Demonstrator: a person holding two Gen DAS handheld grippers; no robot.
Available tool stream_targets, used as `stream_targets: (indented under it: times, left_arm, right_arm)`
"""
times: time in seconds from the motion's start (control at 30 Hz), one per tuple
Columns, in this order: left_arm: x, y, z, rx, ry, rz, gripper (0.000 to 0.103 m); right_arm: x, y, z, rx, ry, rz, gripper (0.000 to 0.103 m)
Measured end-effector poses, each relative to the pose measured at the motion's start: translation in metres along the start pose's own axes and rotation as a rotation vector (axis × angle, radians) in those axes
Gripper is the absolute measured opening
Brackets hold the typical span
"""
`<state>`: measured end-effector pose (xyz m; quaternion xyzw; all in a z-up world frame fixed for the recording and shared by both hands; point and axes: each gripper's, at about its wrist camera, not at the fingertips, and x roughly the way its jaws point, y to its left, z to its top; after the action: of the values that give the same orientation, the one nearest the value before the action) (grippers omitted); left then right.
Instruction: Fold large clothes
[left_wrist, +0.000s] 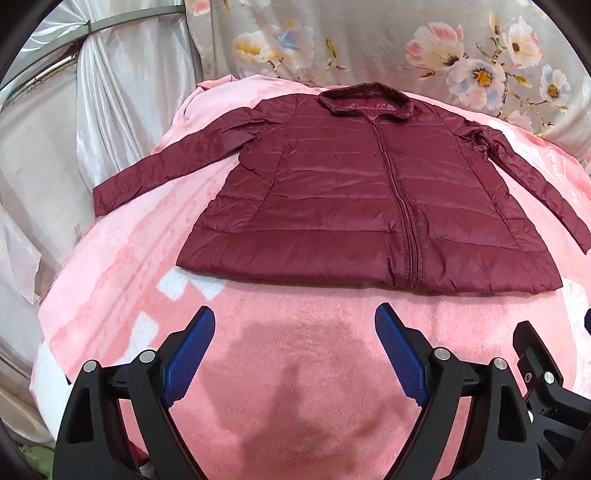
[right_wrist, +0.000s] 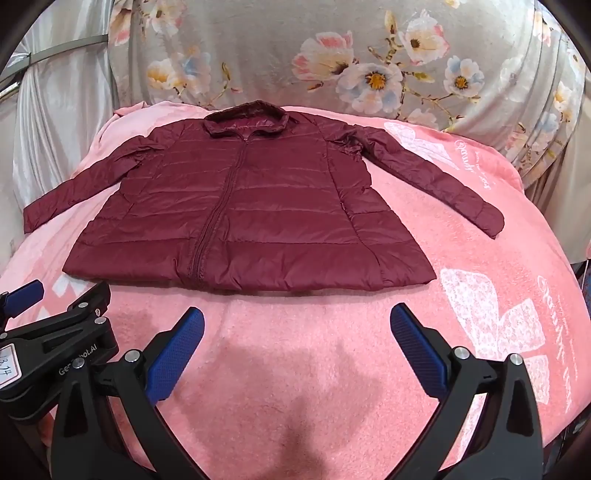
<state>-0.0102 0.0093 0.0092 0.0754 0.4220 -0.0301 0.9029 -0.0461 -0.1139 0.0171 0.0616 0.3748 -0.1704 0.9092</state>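
Note:
A maroon quilted puffer jacket (left_wrist: 354, 199) lies flat and zipped on a pink blanket (left_wrist: 288, 350), collar at the far end, both sleeves spread out to the sides. It also shows in the right wrist view (right_wrist: 251, 218). My left gripper (left_wrist: 295, 321) is open and empty, held above the blanket just short of the jacket's hem. My right gripper (right_wrist: 297, 321) is open and empty, also short of the hem. The left gripper's body (right_wrist: 55, 332) shows at the left of the right wrist view.
The pink blanket (right_wrist: 480, 258) has white patterns and covers a bed. A grey floral fabric (left_wrist: 369, 40) rises behind the jacket. Pale satin curtains (left_wrist: 110, 110) and a metal rail hang at the left.

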Motion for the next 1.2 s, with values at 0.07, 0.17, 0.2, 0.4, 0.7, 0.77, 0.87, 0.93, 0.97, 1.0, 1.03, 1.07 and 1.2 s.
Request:
stream_targets:
  times: [0.07, 0.17, 0.2, 0.4, 0.7, 0.77, 0.87, 0.93, 0.97, 1.0, 1.03, 1.07, 1.2]
  left_arm:
    - [-0.0002, -0.0002, -0.0006, 0.004, -0.001, 0.002, 0.085]
    - [-0.0002, 0.0004, -0.0007, 0.004, 0.001, 0.004, 0.085]
    - [-0.0005, 0.0004, -0.0007, 0.004, 0.001, 0.003, 0.085]
    - [-0.0012, 0.0012, -0.001, 0.007, 0.002, 0.004, 0.085]
    - [-0.003, 0.0037, -0.0035, -0.001, 0.001, 0.005, 0.085]
    - [-0.0031, 0.0041, -0.0034, -0.001, 0.001, 0.006, 0.085]
    - [-0.0031, 0.0042, -0.0034, -0.001, 0.0, 0.006, 0.085]
    - [-0.0035, 0.0048, -0.004, -0.002, -0.001, 0.005, 0.085]
    - [-0.0033, 0.0046, -0.0036, -0.002, 0.0, 0.005, 0.085]
    - [-0.0037, 0.0052, -0.0036, -0.001, 0.0, 0.005, 0.085]
    - [-0.0042, 0.0057, -0.0042, -0.002, 0.0, 0.006, 0.085]
    - [-0.004, 0.0056, -0.004, -0.001, -0.001, 0.006, 0.085]
    - [-0.005, 0.0068, -0.0045, -0.001, 0.0, 0.006, 0.085]
  right_arm:
    - [0.0001, 0.0003, -0.0003, -0.001, 0.0, 0.0, 0.098]
    - [0.0005, 0.001, -0.0006, 0.0, 0.005, 0.004, 0.098]
    - [0.0007, 0.0006, -0.0009, 0.001, 0.005, 0.005, 0.098]
    - [0.0004, 0.0005, -0.0006, 0.001, 0.006, 0.005, 0.098]
    - [-0.0017, 0.0024, -0.0008, -0.003, 0.002, 0.007, 0.098]
    - [-0.0018, 0.0029, -0.0011, -0.002, 0.002, 0.008, 0.098]
    - [-0.0018, 0.0025, -0.0014, -0.002, 0.001, 0.008, 0.098]
    - [-0.0019, 0.0027, -0.0014, -0.003, 0.002, 0.008, 0.098]
    - [-0.002, 0.0029, -0.0015, -0.004, 0.001, 0.008, 0.098]
    - [-0.002, 0.0022, -0.0011, -0.002, 0.002, 0.009, 0.098]
    - [-0.0021, 0.0024, -0.0013, -0.002, 0.002, 0.01, 0.098]
    - [-0.0021, 0.0027, -0.0013, -0.002, 0.003, 0.01, 0.098]
    - [-0.0016, 0.0024, -0.0014, -0.002, 0.003, 0.008, 0.098]
